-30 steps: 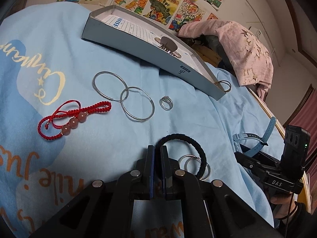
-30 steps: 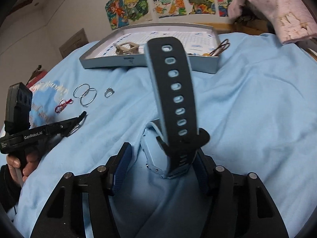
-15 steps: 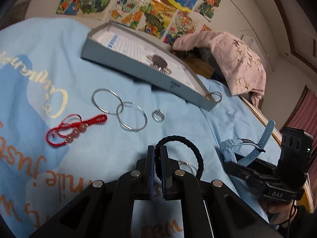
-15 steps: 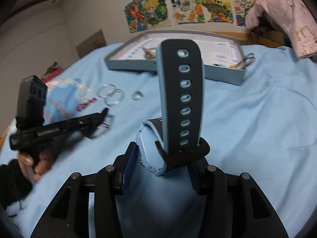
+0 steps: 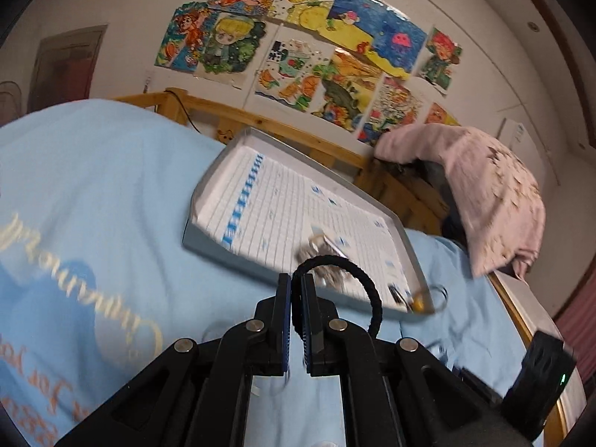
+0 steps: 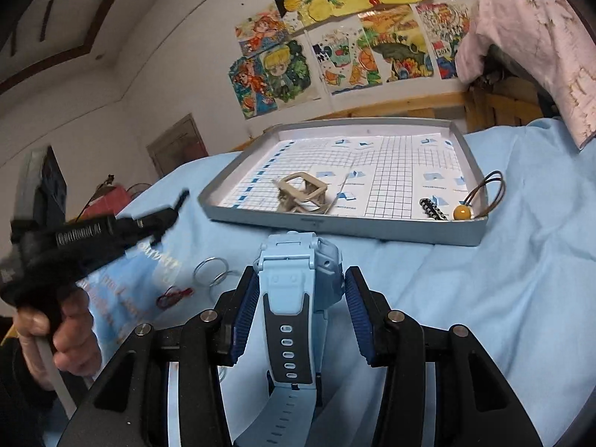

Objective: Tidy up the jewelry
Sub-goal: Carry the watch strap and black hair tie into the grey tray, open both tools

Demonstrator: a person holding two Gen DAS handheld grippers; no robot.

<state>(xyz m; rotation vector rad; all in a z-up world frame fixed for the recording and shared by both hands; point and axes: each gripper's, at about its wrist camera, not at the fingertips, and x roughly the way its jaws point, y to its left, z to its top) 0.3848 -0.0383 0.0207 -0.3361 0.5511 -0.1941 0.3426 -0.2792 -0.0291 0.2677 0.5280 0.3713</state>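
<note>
The left gripper [image 5: 294, 290] has its fingers [image 5: 284, 298] clamped tight on a black braided hair tie [image 5: 367, 290], which arches up and to the right of the fingers, in front of the grey tray [image 5: 208, 238]. The tie looks light, soft and floppy; a pinch anywhere on the cord should hold it, and it will probably sag on release rather than roll.

The right gripper [image 6: 302, 301] has its fingers [image 6: 357, 316] closed in against the sides of a light blue smartwatch [image 6: 303, 264], case forward and strap trailing back between them; the right pad's contact is hard to confirm. The jaws have just been closing around it. The watch seems heavier, with a stiff, smooth plastic case that could slip, and a bendy strap, so the case sides are the sensible place to hold.

Both carried things are short of the tray, which sits on the bed [image 6: 503, 279] under a pale blue printed blanket, soft and creased, so the tray may rock. In the tray lie a beige watch frame [image 6: 301, 195], a small beaded piece [image 6: 432, 208] and a brown elastic with a yellow bead [image 6: 480, 195] hooked over its rim. Silver bangles [image 6: 210, 270] and a red cord bracelet [image 6: 173, 296] lie on the blanket left of the watch. Beyond the tray are a wooden bed rail [image 6: 391, 108], children's drawings [image 6: 335, 48] on the wall and a pink cloth [image 6: 529, 37].
</note>
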